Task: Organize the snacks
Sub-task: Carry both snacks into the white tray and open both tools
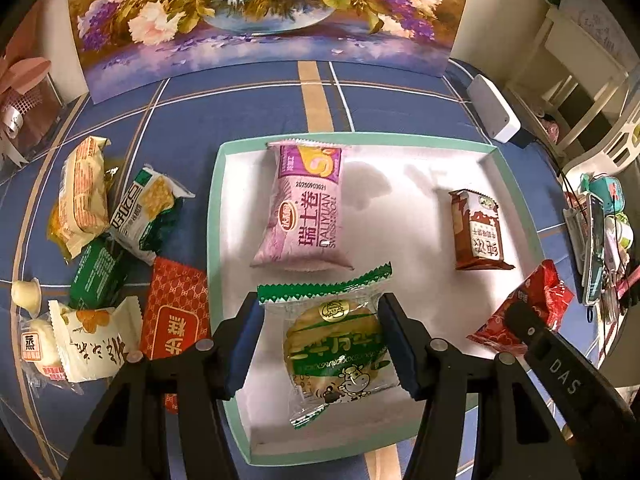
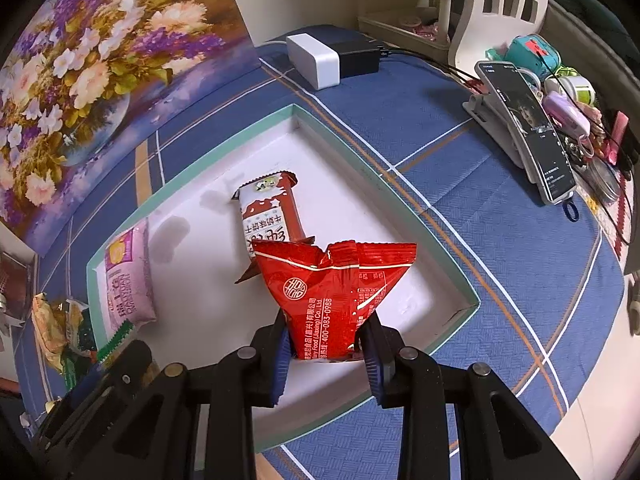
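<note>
- I have the green-sealed biscuit packet [image 1: 340, 354] pinched between the jaws of the left gripper [image 1: 322, 350], hanging over the near part of the white tray [image 1: 516, 196].
- My right gripper [image 2: 326, 354] has its jaws narrowed onto the red snack pouch [image 2: 336, 292], held over the tray's right side.
- Already lying in the tray: the purple Swiss roll pack [image 1: 306, 208] and the brown wafer pack [image 1: 478, 232], well apart.
- So I judge this the placing step for both packets.
- Next I'd lower each into bare tray floor, then ease the jaws apart without dragging neighbours.
- More loose snacks [image 1: 104, 240] wait on the blue-checked tabletop [image 1: 256, 108] left of the tray.
</note>
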The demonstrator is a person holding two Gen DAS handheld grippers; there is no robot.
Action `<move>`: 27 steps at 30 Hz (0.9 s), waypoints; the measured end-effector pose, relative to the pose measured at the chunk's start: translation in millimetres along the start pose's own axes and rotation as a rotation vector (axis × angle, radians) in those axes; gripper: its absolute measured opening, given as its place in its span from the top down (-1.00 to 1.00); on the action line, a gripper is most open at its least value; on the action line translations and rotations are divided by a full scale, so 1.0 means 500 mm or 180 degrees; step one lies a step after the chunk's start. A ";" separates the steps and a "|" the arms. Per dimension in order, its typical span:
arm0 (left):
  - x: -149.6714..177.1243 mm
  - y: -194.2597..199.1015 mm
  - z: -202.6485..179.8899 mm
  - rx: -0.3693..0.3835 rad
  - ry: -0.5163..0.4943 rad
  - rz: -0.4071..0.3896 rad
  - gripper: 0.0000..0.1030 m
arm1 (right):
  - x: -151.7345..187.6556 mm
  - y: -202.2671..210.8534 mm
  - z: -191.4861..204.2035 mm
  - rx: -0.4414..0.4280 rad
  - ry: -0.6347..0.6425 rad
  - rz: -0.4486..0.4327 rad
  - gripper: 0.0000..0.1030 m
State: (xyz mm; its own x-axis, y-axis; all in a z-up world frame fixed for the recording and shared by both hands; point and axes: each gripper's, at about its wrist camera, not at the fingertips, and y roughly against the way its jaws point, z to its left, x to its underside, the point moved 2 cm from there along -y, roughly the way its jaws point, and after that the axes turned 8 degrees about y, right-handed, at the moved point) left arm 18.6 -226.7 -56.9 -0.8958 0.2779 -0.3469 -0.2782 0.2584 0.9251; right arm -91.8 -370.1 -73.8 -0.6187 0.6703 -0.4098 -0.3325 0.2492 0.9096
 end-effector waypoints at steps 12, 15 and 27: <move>-0.020 0.027 0.016 0.0021 0.0138 -0.0089 -0.21 | -0.002 0.009 0.000 -0.0010 -0.0001 -0.0023 0.32; -0.024 0.029 0.025 0.0020 0.0205 -0.0087 -0.39 | -0.002 0.012 0.000 -0.0030 -0.0016 -0.0033 0.15; -0.033 0.057 0.103 -0.0419 0.0419 -0.0379 -0.86 | -0.005 0.022 0.039 -0.0074 0.0195 -0.0129 -0.69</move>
State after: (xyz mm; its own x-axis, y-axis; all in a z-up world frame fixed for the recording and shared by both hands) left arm 43.2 -176.5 -32.7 -0.8891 0.1271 -0.4398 -0.4198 0.1567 0.8940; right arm -80.1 -355.6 -61.1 -0.6465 0.6158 -0.4504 -0.3743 0.2585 0.8906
